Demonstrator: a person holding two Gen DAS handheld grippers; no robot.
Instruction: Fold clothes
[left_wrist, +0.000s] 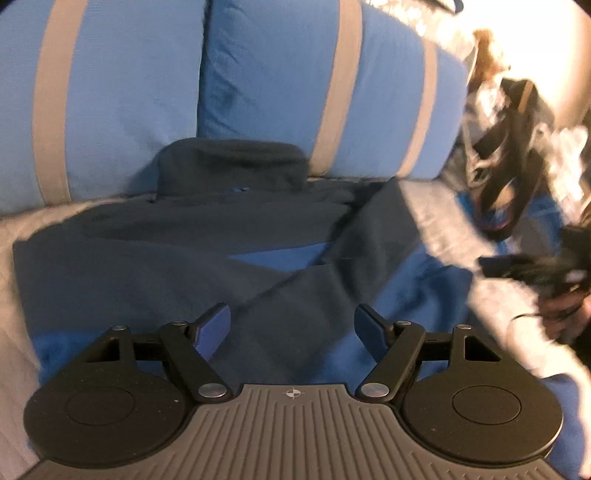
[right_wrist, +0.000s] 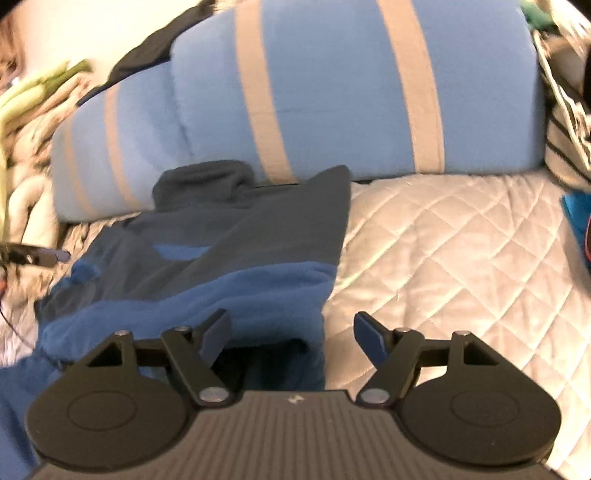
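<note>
1. 2 grippers are in play and both are released: my left gripper (left_wrist: 292, 328) and my right gripper (right_wrist: 291, 332) each have their jaws spread wide with nothing between them.
2. My target is the fleece jacket (left_wrist: 192, 243), dark grey with blue panels, lying partly folded on the quilted bed cover (right_wrist: 443, 258). Its collar (left_wrist: 232, 166) rests against the blue striped pillows (left_wrist: 277, 74) at the head edge of the bed.
3. From the right wrist view, the jacket's right side forms a fairly straight edge, and its blue lower panel (right_wrist: 221, 295) sits just ahead of my left finger there.
4. I judge the fleece soft, light and floppy. It will sag and drape when lifted, yet its nap should grip the pads well, so slipping seems unlikely.
5. Best holds, in my view: pinch the hem at its 2 lower corners, taking both layers, then carry them toward the collar.
6. Clutter lies near the bed's left side, blurred; I cannot tell what it is.
</note>
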